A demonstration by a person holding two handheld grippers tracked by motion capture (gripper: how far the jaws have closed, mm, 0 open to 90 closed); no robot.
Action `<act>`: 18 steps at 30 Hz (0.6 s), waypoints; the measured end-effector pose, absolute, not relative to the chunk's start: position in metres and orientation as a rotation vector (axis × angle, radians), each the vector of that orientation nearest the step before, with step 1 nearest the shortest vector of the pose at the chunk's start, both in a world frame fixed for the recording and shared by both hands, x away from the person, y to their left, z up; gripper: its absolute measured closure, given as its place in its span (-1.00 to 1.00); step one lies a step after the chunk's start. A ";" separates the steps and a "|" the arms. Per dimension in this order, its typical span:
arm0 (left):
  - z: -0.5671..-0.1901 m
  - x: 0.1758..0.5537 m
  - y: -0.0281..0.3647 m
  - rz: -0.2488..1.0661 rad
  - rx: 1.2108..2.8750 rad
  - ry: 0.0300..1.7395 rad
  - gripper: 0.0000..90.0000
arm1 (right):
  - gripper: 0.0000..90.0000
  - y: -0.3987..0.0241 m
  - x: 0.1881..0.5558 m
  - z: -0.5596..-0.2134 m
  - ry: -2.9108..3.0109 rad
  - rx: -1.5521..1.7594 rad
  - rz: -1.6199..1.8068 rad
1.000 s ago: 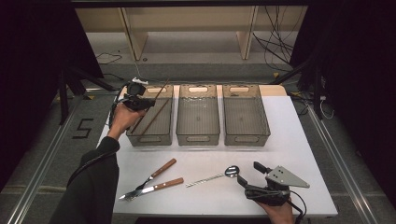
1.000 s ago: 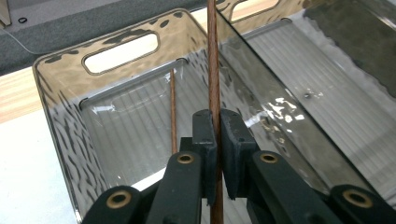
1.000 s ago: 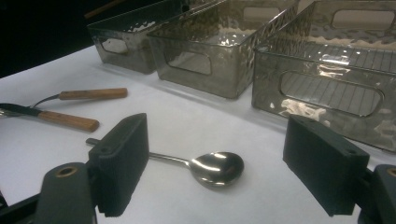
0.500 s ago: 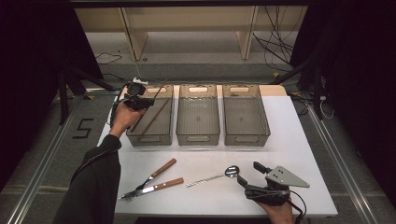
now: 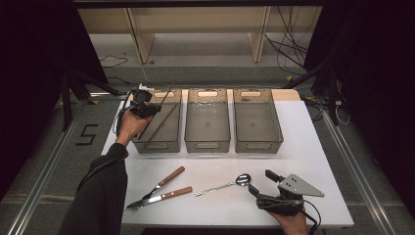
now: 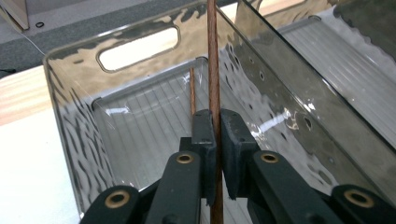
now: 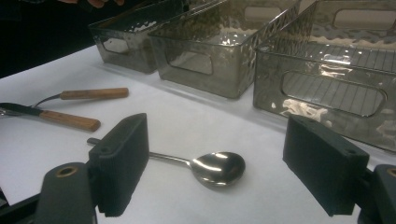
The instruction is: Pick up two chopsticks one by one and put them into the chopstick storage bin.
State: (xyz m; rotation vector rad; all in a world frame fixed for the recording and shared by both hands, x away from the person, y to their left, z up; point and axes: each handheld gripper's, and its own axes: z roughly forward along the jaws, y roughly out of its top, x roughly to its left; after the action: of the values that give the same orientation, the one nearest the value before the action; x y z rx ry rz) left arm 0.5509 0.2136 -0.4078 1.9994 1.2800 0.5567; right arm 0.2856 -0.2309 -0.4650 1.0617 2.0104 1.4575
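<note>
Left gripper view shows the left gripper (image 6: 215,140) clamped on a chopstick (image 6: 214,70) above the far-left bin (image 6: 70,116), barely moved since a second ago, so release appears pending; another chopstick (image 6: 192,91) lies inside.

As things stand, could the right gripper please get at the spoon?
Probably yes: the right gripper is open, the spoon lies on bare table just ahead of its jaws, and nothing stands between.

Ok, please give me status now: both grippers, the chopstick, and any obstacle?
Left gripper shut on a chopstick over the left bin. Second chopstick already inside. Right gripper open, near the spoon. Nothing in the way.
</note>
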 end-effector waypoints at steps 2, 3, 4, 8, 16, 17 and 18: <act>-0.410 0.551 0.214 0.551 2.010 1.286 0.87 | -0.48 -0.231 0.286 -0.465 2.010 1.061 1.457; -0.411 0.551 0.214 0.546 2.004 1.289 0.87 | -0.48 -0.231 0.286 -0.465 2.010 1.061 1.457; -0.411 0.550 0.214 0.541 2.006 1.290 0.86 | -0.48 -0.231 0.286 -0.465 2.010 1.061 1.457; -0.412 0.549 0.212 0.522 2.009 1.307 0.63 | -0.48 -0.231 0.286 -0.465 2.011 1.062 1.457; -0.395 0.532 0.205 0.462 1.995 1.230 0.09 | -0.48 -0.231 0.285 -0.465 2.010 1.060 1.455; -0.392 0.528 0.203 0.463 1.994 1.219 0.05 | -0.48 -0.231 0.285 -0.465 2.011 1.061 1.456; -0.389 0.524 0.202 0.459 1.982 1.212 0.02 | -0.48 -0.231 0.285 -0.465 2.012 1.062 1.453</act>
State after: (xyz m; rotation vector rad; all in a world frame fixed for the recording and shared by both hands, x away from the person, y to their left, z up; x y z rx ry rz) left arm 0.5241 0.2019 -0.3894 1.9824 1.2119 0.4589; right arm 0.2854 -0.2306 -0.4650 1.0616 2.0124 1.4531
